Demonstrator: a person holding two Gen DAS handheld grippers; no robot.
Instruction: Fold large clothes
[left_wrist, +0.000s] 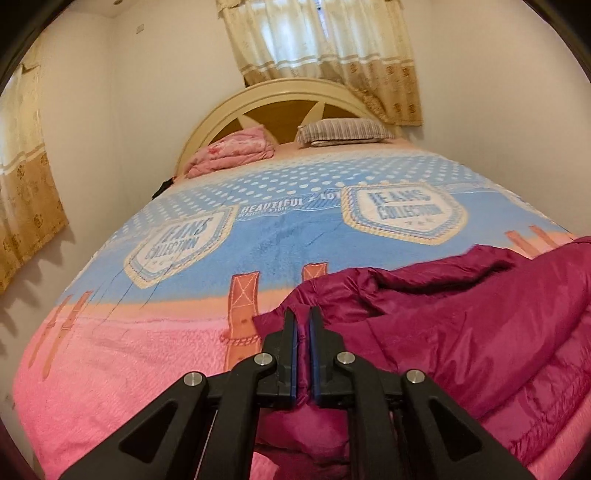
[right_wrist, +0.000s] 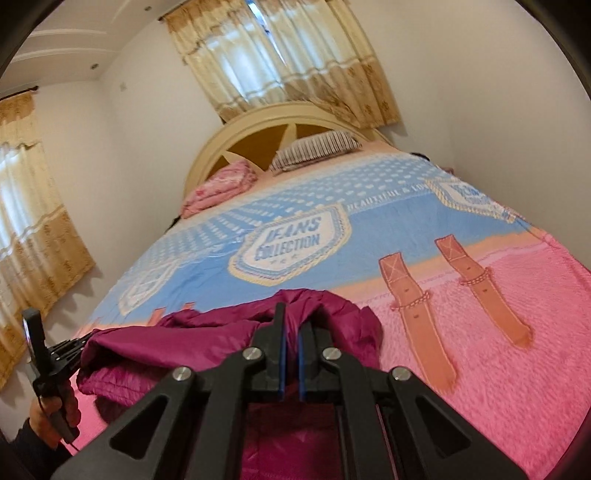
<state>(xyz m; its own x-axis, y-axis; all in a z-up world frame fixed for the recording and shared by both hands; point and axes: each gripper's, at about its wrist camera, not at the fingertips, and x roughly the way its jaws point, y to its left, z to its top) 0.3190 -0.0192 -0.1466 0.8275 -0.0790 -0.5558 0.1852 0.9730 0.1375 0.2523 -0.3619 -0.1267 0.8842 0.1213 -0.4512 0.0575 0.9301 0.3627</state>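
Magenta puffer jacket (left_wrist: 461, 317), shiny and quilted, heaped at the foot of the bed on a fleecy pink-and-blue blanket (left_wrist: 258, 236). Left gripper (left_wrist: 303, 325) low over the jacket's left edge, fingers pressed nearly together on a fold of the fabric. Right gripper (right_wrist: 291, 325) at the opposite end, narrow gap, pinching the fabric too. Left hand (right_wrist: 51, 417) wrapped round its handle. Beyond: striped pillow (left_wrist: 343, 133), folded pink quilt (left_wrist: 232, 151), arched cream headboard (left_wrist: 295, 88), gold curtains (left_wrist: 321, 48), white walls.
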